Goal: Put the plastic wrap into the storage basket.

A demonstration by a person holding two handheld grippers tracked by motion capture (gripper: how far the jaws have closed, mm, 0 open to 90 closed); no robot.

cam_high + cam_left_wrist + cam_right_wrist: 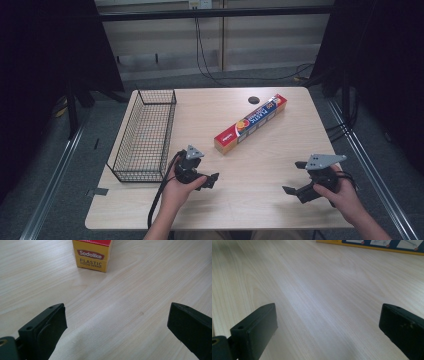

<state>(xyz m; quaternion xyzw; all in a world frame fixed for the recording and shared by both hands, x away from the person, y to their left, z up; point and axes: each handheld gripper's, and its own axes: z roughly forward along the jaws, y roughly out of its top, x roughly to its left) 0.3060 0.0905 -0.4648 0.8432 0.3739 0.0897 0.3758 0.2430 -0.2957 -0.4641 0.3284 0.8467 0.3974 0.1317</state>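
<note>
From the high view, the plastic-wrap box point(251, 123) lies diagonally on the tabletop point(260, 195) just right of the wire basket point(145, 134), which holds nothing, with the left gripper point(210, 181) near the box's closer end and the right gripper point(295, 192) well apart from it. In the left gripper view, that yellow end point(92, 255) stands just ahead of the released, wide-spread jaws. In the right gripper view, the box's long side point(372, 243) lies beyond jaws likewise released, bare tabletop between them.

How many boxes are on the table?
1. The plastic wrap box lies flat near the middle of the table, to the right of the wire basket, which looks empty. Its end shows in the left gripper view.
</note>
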